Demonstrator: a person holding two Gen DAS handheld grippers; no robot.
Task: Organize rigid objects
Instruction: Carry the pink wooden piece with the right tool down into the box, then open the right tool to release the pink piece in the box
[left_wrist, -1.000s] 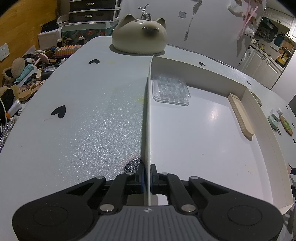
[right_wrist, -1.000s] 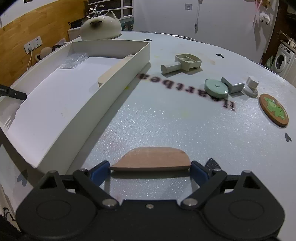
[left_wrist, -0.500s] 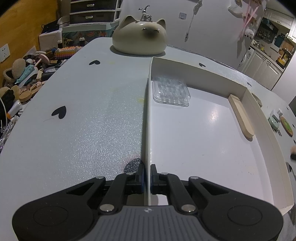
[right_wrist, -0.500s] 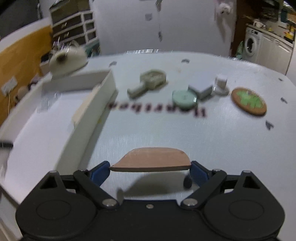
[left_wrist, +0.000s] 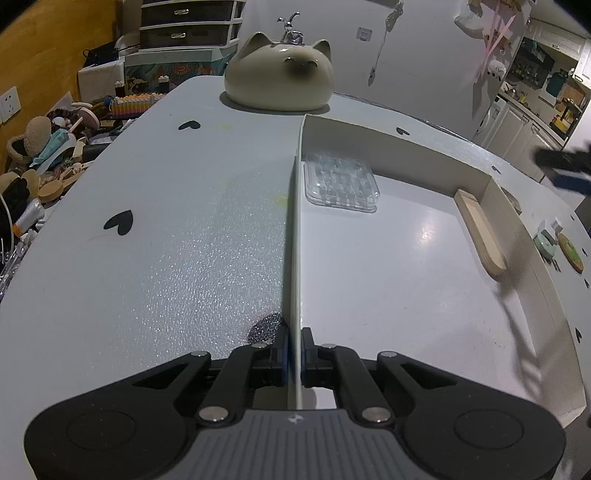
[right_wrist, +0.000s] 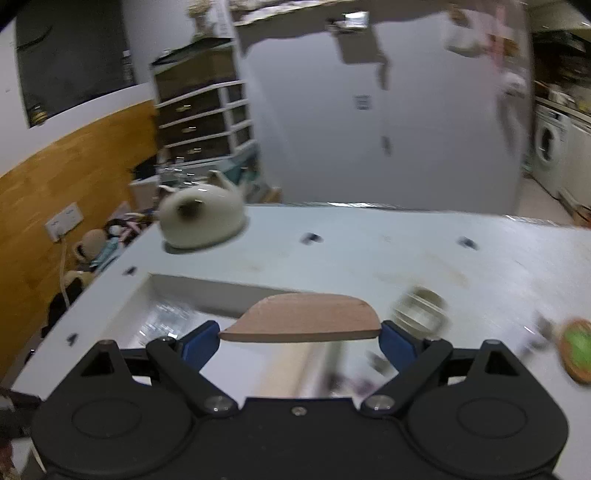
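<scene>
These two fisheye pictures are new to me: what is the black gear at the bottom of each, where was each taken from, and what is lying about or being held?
No robot here: a person carries a two-finger claw in each hand, and a camera on each looks forward along its fingers. The black gear is the claw itself.

In the left wrist view, the left claw is shut on the thin side wall of a shallow white tray, pinning it. Inside the tray lie a clear plastic case and a wooden piece, which rests along the far wall. A cat-shaped ceramic pot sits on the table beyond.

The right wrist view is blurred. The right claw grips a flat wooden piece with rounded ends between its blue pads, above the tray's corner. A round coaster with a green design lies on the table at right.
</scene>
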